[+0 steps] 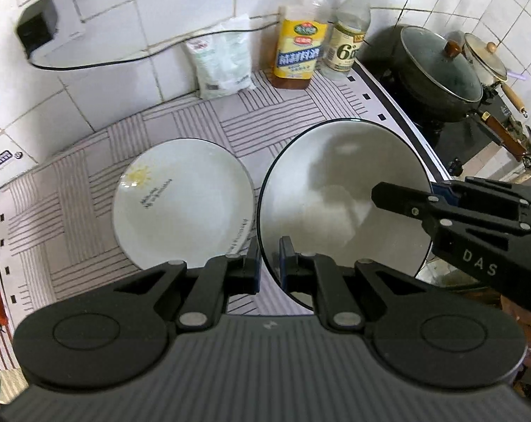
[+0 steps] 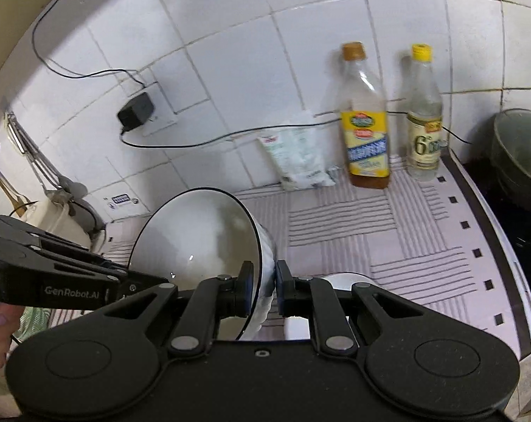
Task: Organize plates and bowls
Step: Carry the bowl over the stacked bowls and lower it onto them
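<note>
The patterned mat (image 1: 279,119) covers the counter up to the tiled wall, with the stove and its lidded dark pot (image 1: 437,74) just off the mat's right edge. On the mat lies a white plate (image 1: 184,204) with a small sun motif, and just beside it, carried off the surface and tilted, is the large dark-rimmed bowl (image 1: 339,197). Both tools share it: the left gripper (image 1: 269,263) is clamped tight on the near rim, one pad inside and one outside, while the right gripper (image 2: 263,292) pinches the opposite wall in the same way, its jaws close together on the thin ceramic. Against the wall stand the yellow-labelled oil bottle (image 1: 299,45), a clear bottle (image 1: 346,42) and a white packet (image 1: 223,59), all well apart from the bowl. The main risk, as I judge it, is the bowl slipping: glazed rim, narrow pads, and two hands that must travel together. If one hand leads or twists, the rim could lever out of a jaw and the bowl drop onto the plate. A low carry could also clip the plate's edge, since the two rims sit so near.
</note>
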### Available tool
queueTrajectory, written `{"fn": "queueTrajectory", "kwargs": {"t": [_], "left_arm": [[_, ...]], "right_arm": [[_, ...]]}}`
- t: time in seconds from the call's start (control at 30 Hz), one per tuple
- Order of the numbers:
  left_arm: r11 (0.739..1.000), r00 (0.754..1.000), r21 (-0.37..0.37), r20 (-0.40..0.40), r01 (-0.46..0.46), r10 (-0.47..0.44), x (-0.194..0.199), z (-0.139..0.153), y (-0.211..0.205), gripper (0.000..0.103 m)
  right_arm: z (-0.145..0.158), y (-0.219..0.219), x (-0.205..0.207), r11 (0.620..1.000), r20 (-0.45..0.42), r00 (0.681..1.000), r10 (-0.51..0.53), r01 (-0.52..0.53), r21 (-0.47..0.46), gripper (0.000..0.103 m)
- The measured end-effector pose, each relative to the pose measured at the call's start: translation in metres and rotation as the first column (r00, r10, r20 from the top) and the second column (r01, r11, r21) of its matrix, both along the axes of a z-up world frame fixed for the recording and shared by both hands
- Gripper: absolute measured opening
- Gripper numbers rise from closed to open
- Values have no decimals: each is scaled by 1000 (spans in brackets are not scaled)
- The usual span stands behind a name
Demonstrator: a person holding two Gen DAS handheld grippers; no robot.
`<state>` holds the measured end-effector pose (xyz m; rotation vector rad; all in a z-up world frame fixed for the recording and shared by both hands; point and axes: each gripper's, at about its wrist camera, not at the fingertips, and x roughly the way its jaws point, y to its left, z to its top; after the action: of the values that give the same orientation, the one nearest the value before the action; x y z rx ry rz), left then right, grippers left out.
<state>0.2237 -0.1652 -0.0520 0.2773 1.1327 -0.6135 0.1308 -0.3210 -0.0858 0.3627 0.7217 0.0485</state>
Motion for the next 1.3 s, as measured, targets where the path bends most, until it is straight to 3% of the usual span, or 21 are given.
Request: {"fn": "queueTrajectory", "kwargs": {"t": [0.4,0.63,1.0,1.13,1.3], "left_arm": [[999,995,21,-84,-42,44,11,-59,-60,9],[993,989,96,-123,-75,87,15,-97,-77,12],[979,970,163,-190,-123,153,24,-129,-87,20],[979,963,149,-207,-142,171,26,-131,-84,19],[979,965,153,-205,-133,163,26,-132,-87,19]], "right_arm": [[-47,-52,7,997,-33,999,7,-9,-72,16],[-76,-57,16,992,-81,996,48,-57,-117,16],[-96,-48,22,949,-52,989,140,-149,-279,14],[-104,-54,29,958,-60,991,123,-134,-255,10],[-104,-49,29,931,-41,989,141,-146,-335,10]]}}
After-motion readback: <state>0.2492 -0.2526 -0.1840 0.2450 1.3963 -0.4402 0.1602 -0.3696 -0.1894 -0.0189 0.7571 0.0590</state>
